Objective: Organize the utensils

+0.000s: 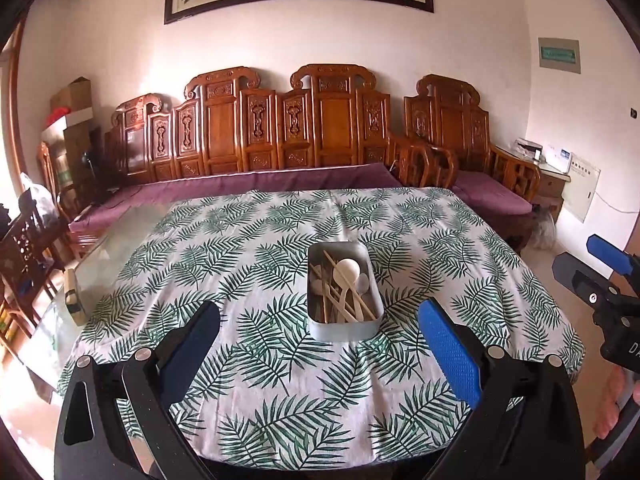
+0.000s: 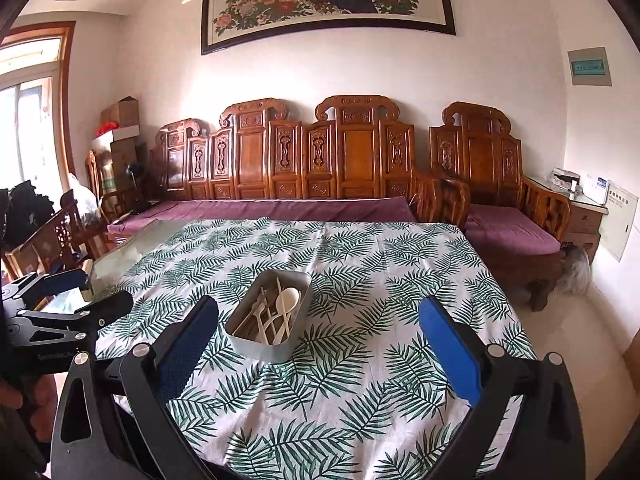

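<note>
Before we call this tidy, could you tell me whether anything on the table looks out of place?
Nothing is spilled or damaged. The utensils lie crisscrossed in the metal tin, and the leaf tablecloth leaves the glass tabletop bare on one side.

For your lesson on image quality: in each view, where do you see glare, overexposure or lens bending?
Left wrist view: glare whitens the bare glass tabletop beside the cloth; the painting frame bows. Right wrist view: the window is blown out white; the sofa back curves; corners go black.
</note>
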The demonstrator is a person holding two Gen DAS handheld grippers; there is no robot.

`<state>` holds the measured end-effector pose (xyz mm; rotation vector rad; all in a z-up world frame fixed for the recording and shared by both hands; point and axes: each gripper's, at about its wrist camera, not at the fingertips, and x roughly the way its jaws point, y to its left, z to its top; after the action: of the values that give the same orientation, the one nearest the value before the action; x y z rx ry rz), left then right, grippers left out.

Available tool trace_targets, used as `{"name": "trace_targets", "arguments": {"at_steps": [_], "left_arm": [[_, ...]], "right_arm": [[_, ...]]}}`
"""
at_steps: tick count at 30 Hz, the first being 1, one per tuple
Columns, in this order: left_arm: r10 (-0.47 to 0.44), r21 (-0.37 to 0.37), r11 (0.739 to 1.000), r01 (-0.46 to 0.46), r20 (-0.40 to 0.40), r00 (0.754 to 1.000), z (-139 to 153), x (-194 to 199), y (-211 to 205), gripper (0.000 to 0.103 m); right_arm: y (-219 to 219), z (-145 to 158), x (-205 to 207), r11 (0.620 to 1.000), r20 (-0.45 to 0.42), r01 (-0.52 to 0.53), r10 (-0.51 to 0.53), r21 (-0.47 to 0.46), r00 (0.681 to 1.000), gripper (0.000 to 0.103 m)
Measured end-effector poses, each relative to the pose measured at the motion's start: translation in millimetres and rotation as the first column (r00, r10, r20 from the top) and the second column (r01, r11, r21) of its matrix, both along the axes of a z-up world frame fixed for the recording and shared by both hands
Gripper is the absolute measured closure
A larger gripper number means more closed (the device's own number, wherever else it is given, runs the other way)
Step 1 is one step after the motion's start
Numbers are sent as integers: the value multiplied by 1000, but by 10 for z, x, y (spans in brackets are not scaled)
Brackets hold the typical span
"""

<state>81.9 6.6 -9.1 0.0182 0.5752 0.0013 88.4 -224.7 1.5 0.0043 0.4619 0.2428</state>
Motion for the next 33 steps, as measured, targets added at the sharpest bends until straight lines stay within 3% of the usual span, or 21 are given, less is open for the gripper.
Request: {"name": "trace_targets", "arguments": {"at_steps": [33], "left_arm": [[12, -13, 1000, -12, 21, 1000, 28, -45, -1, 7]], "right_arm": [[11, -6, -11, 1000, -1, 4, -4, 6, 1000, 2]]}}
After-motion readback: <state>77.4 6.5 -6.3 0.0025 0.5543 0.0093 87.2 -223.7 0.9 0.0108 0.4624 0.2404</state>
